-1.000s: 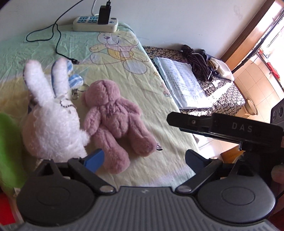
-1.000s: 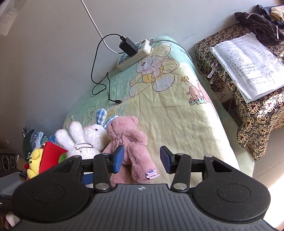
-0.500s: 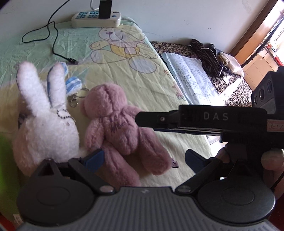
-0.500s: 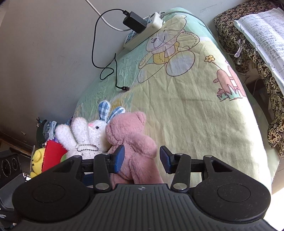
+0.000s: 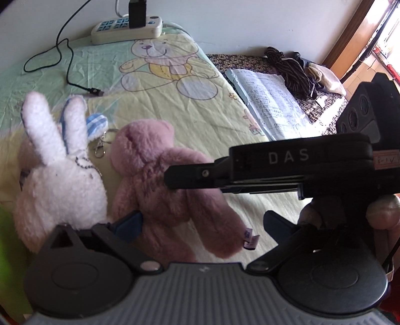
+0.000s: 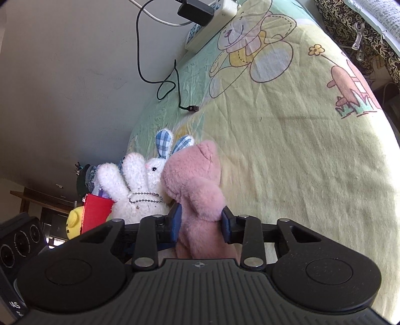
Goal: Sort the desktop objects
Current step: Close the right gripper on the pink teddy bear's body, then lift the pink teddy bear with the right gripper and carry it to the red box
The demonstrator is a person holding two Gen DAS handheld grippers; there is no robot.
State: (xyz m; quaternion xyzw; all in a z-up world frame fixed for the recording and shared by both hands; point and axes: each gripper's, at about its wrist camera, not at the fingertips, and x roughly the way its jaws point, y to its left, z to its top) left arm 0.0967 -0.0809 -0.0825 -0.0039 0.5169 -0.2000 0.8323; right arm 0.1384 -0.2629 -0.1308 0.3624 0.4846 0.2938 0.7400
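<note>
Right claw [image 6: 200, 221] pinched pink teddy bear [image 6: 197, 190] at its midriff, near left on the desk, touching white plush rabbit [image 6: 140, 190]. Left claw [image 5: 200, 222] hung wide, empty. Risk: soft pile slipping, rabbit's bead chain snagging on lift.

Left wrist view: sits low behind its own tool [image 5: 202, 220], looking forward and down across the bench [image 5: 205, 117] toward the wall, close over the pink bear [image 5: 160, 180] and white rabbit [image 5: 60, 180]. Catches the other tool's body from the side at right, lettered face toward the lens. Takes in the power strip [image 5: 127, 27] at the far edge.

Right wrist view: rides behind the right tool [image 6: 200, 222], rolled sideways, very near, pink bear [image 6: 197, 190] filling the middle. Looks along the bench [image 6: 312, 155] to the same wall.

Shared: bear, white rabbit [image 6: 140, 185], power strip [image 6: 212, 20], printed cloth.
</note>
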